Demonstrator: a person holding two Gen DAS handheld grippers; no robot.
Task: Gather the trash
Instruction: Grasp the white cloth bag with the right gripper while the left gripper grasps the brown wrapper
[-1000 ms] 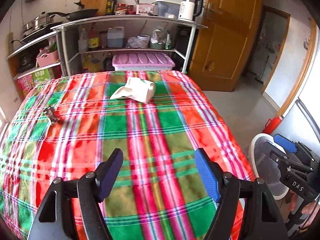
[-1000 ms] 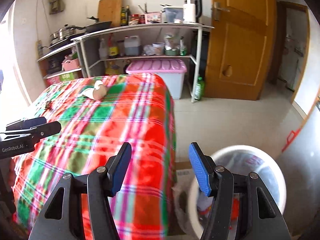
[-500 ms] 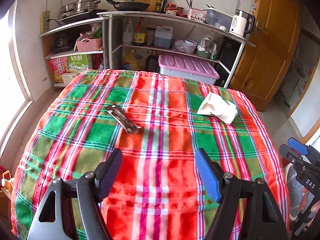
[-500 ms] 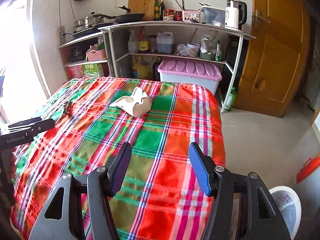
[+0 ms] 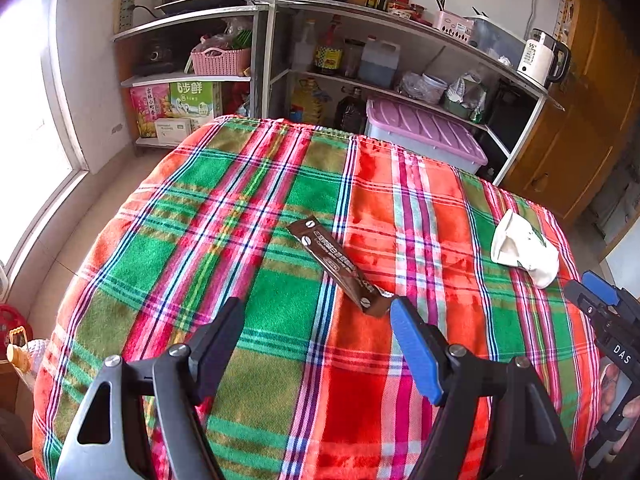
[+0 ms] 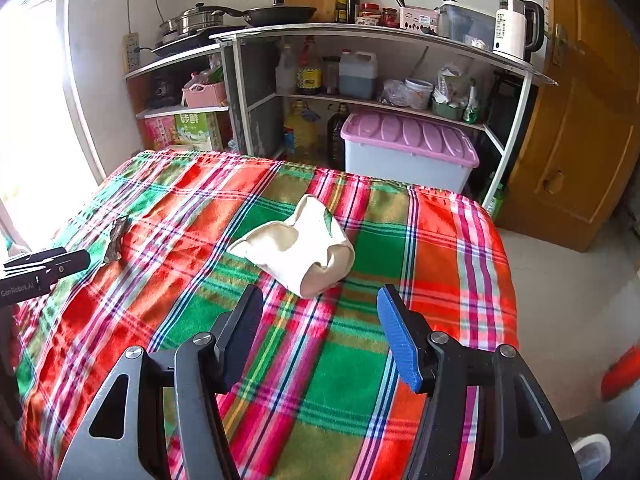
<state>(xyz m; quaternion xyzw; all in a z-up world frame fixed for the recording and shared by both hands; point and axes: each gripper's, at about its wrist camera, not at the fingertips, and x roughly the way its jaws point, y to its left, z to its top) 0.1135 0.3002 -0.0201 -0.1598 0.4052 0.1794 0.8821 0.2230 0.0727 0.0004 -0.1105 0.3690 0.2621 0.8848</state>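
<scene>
Two spread claws over a plaid tabletop with trash on it.
The left claw [image 5: 316, 326] is spread and empty, its blue finger tip right beside the near end of a brown wrapper [image 5: 338, 266] lying flat on the plaid cloth [image 5: 260, 312]. The right claw [image 6: 320, 312] is spread too, just short of a crumpled paper cup [image 6: 300, 250] lying on its side. Wrapper and cup lie well apart.
</scene>
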